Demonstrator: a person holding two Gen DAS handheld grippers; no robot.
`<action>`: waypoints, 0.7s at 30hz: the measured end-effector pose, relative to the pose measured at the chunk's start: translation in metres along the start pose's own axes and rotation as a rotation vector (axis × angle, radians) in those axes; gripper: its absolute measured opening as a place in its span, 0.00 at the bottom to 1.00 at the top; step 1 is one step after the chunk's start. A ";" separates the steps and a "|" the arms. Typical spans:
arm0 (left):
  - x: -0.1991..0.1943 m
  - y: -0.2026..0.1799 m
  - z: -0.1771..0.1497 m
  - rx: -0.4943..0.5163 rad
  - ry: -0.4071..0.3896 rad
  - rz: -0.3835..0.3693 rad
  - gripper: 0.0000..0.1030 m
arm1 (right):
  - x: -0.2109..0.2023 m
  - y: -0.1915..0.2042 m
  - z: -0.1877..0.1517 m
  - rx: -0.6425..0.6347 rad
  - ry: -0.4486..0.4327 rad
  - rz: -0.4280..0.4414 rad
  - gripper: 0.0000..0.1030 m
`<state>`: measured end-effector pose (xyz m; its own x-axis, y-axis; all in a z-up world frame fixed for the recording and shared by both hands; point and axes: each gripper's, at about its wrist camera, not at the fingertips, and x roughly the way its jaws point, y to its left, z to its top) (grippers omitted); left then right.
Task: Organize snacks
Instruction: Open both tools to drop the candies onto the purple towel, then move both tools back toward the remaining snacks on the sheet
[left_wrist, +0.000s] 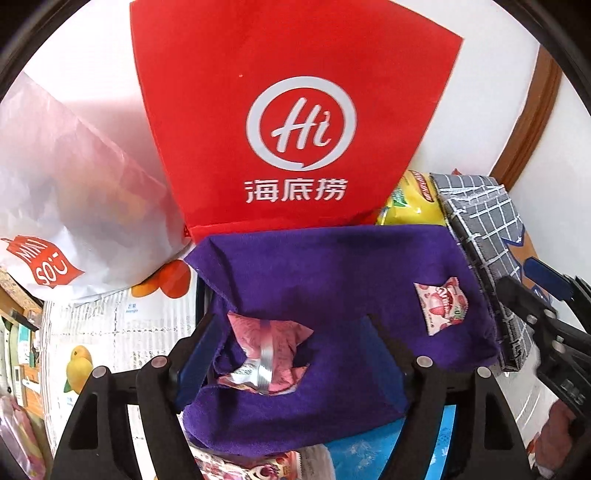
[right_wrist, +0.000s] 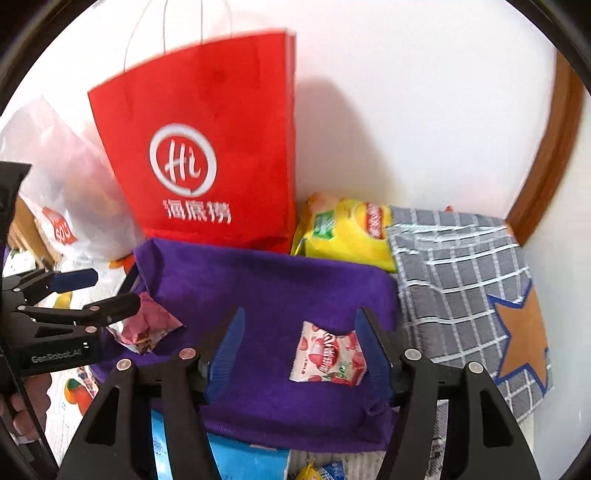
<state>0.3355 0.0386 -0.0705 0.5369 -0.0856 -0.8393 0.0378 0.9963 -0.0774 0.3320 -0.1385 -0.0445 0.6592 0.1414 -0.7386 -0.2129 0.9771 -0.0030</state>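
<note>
A purple cloth (left_wrist: 325, 266) covers a raised surface; it also shows in the right wrist view (right_wrist: 269, 288). A crumpled pink snack wrapper (left_wrist: 266, 354) lies on it between the fingers of my open left gripper (left_wrist: 291, 343). The wrapper also shows in the right wrist view (right_wrist: 147, 325), where the left gripper (right_wrist: 99, 291) is beside it. A small strawberry candy packet (left_wrist: 443, 304) lies further right. In the right wrist view this packet (right_wrist: 327, 358) sits between the fingers of my open right gripper (right_wrist: 299, 350), close to the right finger.
A red Hi paper bag (left_wrist: 295, 122) stands against the wall behind the cloth, a white Miniso plastic bag (left_wrist: 66, 206) at its left. A yellow snack bag (right_wrist: 347, 232) and a grey checked cloth with an orange star (right_wrist: 469, 291) lie right. More snacks (left_wrist: 258, 465) lie below.
</note>
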 end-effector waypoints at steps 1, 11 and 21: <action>0.000 -0.002 0.001 0.000 0.001 -0.005 0.74 | -0.006 -0.002 -0.002 0.009 -0.011 0.016 0.60; -0.052 -0.019 -0.006 0.039 -0.121 -0.078 0.74 | -0.075 -0.018 -0.046 -0.017 -0.039 -0.053 0.64; -0.116 -0.024 -0.034 0.054 -0.206 -0.132 0.74 | -0.123 -0.042 -0.097 0.105 -0.030 -0.024 0.64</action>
<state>0.2440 0.0247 0.0108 0.6845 -0.2164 -0.6961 0.1607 0.9762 -0.1455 0.1900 -0.2122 -0.0194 0.6850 0.1214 -0.7183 -0.1216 0.9912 0.0515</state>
